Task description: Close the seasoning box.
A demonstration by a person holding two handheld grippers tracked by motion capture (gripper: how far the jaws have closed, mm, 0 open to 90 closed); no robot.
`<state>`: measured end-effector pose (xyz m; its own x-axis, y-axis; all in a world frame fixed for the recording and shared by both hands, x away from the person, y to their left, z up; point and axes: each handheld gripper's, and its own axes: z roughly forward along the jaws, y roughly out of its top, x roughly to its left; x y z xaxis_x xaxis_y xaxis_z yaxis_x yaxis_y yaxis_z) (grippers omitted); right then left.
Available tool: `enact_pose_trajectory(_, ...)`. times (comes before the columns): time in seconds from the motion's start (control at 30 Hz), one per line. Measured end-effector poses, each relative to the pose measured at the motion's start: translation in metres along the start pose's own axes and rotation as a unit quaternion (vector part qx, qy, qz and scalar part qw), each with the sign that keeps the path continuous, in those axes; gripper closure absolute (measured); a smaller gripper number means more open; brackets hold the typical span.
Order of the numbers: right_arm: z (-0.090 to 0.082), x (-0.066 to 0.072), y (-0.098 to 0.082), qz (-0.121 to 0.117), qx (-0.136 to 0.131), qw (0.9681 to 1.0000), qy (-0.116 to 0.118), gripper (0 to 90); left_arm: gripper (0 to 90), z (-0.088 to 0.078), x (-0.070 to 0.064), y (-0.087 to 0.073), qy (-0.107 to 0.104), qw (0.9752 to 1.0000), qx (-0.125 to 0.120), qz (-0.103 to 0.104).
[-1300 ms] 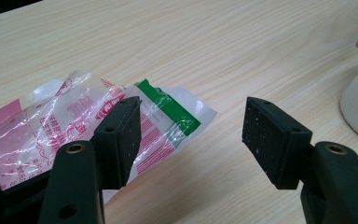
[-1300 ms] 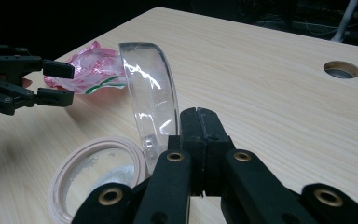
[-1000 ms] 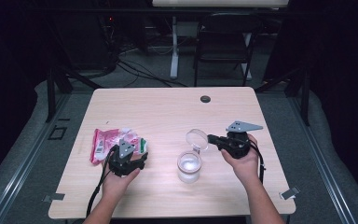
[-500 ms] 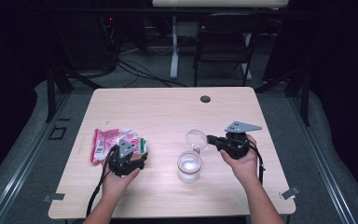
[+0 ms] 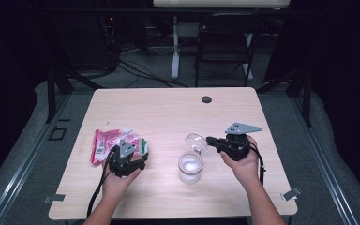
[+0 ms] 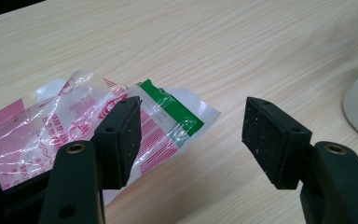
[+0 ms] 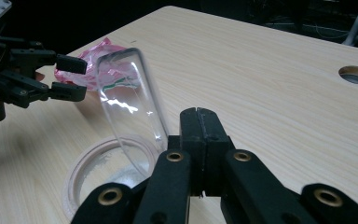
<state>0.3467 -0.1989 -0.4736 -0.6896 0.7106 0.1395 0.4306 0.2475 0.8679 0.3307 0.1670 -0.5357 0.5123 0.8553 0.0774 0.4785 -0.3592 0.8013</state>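
High view: 1 clear jar (image 5: 190, 167) with white powder sits mid-desk (image 5: 168, 112), its lid (image 5: 196, 140) tilted up. Left gripper view: left gripper (image 6: 191, 135) spread beside 1 pink-green packet (image 6: 74, 126). Right gripper view: right gripper (image 7: 200, 122) pressed together — pinching the transparent lid's edge.

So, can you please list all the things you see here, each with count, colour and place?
Table: one, light wood, centre of the high view.
Cable hole: one, dark, near the table's far edge.
Plastic bag: one, clear with pink, red and green print, lying flat on the table just beyond the left gripper.
Jar: one, clear with white powder inside, standing open between the two hands.
Lid: one, clear, held tilted above the jar's far rim.
Chair: one, black, on the floor beyond the table.
Left gripper: one, black, jaws open, nothing between them.
Right gripper: one, black, jaws shut on the lid's edge.
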Motion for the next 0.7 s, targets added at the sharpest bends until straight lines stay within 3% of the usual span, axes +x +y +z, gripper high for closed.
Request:
enact_pose_trajectory(0.47,0.017,0.020,-0.002,-0.032,0.025,0.9988,0.027,90.0,37.7,0.000,0.000,0.000,0.000,1.0000,-0.003,-0.001)
enact_pose_trajectory(0.7,0.023,0.029,-0.003,-0.045,0.030,0.9976,0.044,82.6,38.2,0.000,-0.001,0.000,-0.001,1.0000,-0.003,0.000)
